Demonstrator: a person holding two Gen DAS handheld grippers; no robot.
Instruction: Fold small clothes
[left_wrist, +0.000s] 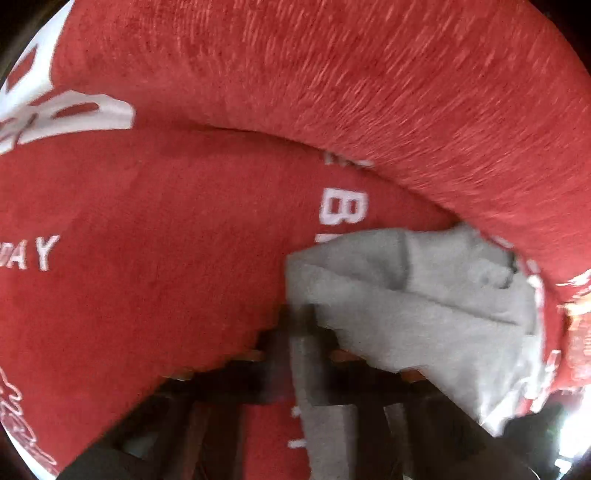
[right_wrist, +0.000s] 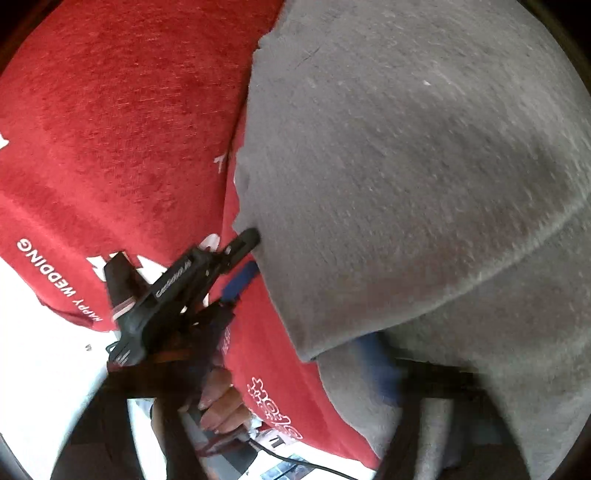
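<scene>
A small grey garment lies on a red cloth with white lettering. In the left wrist view my left gripper is shut on the grey garment's near edge, with grey cloth draped over its fingers. In the right wrist view the grey garment fills the right side, lifted and folded over. My right gripper's own fingers are hidden beneath it. The left gripper shows there from the side, pinching the garment's left edge, held by a hand.
The red cloth covers the surface and rises in a thick rolled fold at the back. A white surface shows beyond its lower left edge, with a black cable near the bottom.
</scene>
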